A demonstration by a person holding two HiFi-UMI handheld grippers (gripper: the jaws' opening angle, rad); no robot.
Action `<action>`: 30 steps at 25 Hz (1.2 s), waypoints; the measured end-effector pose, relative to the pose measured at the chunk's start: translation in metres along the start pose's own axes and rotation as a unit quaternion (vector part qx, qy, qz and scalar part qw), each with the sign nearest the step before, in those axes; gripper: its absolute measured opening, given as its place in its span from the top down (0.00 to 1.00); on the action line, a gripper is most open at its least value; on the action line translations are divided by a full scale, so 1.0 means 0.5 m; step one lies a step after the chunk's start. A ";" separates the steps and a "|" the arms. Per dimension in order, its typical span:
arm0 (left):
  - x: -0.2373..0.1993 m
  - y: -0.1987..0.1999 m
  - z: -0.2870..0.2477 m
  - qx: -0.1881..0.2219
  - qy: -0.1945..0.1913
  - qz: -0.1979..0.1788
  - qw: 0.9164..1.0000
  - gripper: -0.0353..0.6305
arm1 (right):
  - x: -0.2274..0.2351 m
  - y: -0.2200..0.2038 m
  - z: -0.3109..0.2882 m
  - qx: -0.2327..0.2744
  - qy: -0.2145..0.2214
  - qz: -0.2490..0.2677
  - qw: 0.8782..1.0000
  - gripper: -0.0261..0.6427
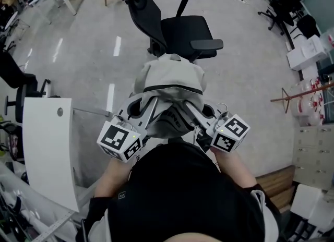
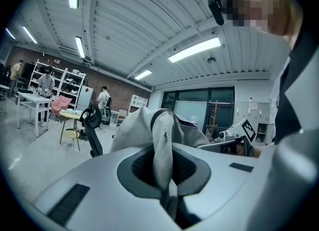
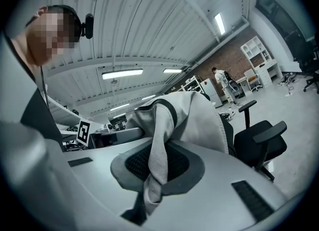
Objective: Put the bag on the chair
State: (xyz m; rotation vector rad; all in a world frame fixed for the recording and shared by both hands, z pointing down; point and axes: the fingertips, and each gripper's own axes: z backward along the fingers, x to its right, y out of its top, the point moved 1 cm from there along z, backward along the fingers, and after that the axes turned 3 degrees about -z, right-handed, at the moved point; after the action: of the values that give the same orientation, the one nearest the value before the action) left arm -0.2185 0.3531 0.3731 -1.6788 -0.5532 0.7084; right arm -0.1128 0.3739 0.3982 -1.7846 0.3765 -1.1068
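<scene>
left gripper (image 1: 146, 108): clamped on bag (image 1: 169, 76) | right gripper (image 1: 201, 111): clamped on bag | chair (image 1: 185, 29) ahead

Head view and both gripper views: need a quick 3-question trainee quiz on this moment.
1. True or false: the bag already rests on the chair.
2. The left hand-held gripper is: A) shut on a bag strap; B) open and empty; C) clamped on the chair armrest.
3. What does the right hand-held gripper hold?

Key: 1 false, the bag hangs from both hand-held grippers and the seat is bare; 2 A; 3 a bag strap.
</scene>
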 end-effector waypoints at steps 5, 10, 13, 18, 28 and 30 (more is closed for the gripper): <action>-0.034 0.023 -0.118 -0.012 0.011 0.000 1.000 0.90 | 0.102 0.063 -0.012 -0.007 0.018 -0.010 1.000 0.90; -0.051 0.051 -0.219 -0.014 0.021 0.004 1.000 0.90 | 0.185 0.129 -0.009 -0.009 0.038 -0.005 0.999 0.90; -0.045 0.071 -0.264 -0.008 0.016 -0.001 1.000 0.90 | 0.221 0.167 0.004 0.005 0.042 0.000 0.999 0.90; -0.039 0.096 -0.326 0.000 -0.001 -0.004 1.000 0.90 | 0.267 0.218 0.022 0.029 0.031 0.006 0.999 0.90; -0.070 0.149 -0.501 -0.001 -0.074 -0.038 0.997 0.90 | 0.363 0.304 0.040 0.071 -0.010 0.010 0.997 0.90; -0.078 0.160 -0.544 0.000 -0.094 -0.042 0.995 0.90 | 0.393 0.326 0.040 0.080 -0.024 0.009 0.996 0.90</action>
State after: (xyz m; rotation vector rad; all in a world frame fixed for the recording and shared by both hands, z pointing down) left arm -0.0540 0.1212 0.3402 -1.5896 -0.7518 0.8093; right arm 0.0439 0.1754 0.3589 -1.6596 0.2662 -1.0513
